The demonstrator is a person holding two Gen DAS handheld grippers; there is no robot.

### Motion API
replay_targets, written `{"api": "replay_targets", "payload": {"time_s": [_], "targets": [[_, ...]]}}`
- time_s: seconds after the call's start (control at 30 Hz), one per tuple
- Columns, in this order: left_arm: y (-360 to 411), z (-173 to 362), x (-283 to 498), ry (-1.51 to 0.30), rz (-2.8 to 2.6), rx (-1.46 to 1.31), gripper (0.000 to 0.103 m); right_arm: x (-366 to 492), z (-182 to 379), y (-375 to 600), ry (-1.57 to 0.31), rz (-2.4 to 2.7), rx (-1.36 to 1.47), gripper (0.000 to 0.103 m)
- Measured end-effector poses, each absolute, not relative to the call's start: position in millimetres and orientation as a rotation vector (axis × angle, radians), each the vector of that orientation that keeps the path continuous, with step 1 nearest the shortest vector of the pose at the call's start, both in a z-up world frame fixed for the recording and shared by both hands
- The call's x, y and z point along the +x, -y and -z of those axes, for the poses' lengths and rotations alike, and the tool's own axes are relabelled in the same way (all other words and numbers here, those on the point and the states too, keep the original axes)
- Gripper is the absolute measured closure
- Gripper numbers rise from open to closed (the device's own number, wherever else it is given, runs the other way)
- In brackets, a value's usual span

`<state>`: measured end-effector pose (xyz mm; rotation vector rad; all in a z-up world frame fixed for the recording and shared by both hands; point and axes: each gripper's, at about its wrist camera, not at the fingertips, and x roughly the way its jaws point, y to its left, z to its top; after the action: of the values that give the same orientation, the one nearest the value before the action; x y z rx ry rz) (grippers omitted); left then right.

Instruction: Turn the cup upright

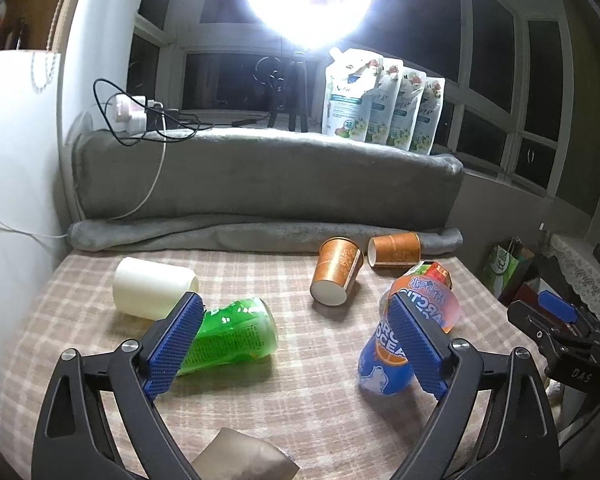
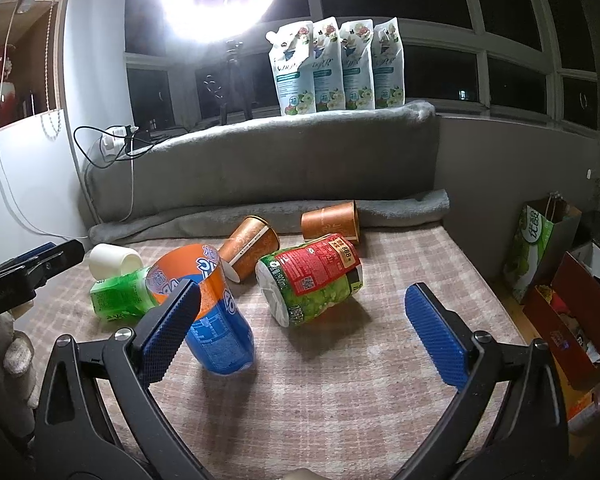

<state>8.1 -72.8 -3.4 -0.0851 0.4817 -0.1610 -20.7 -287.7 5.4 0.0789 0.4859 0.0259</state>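
Table: the checked cloth carried all the cups, with a grey blanket behind it.
Left gripper: it was spread wide and gripped nothing.
Right gripper: it was also spread wide and free.
Blue cup: it stood upright, just beside the right gripper's left finger.
Green cup: it lay on its side.
Red-green cup: on its side.
Two orange cups: on their sides near the blanket.
White cup: on its side, at the left.
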Motion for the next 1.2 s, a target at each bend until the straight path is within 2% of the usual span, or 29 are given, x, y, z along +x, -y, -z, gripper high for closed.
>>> {"api": "replay_targets", "payload": {"time_s": [1.2], "targets": [[75.9,6.9,8.9,-0.471,0.152,-0.073,0.010,-11.7,4.3,286.1,-0.518,-0.034,0.087,0.000]]}}
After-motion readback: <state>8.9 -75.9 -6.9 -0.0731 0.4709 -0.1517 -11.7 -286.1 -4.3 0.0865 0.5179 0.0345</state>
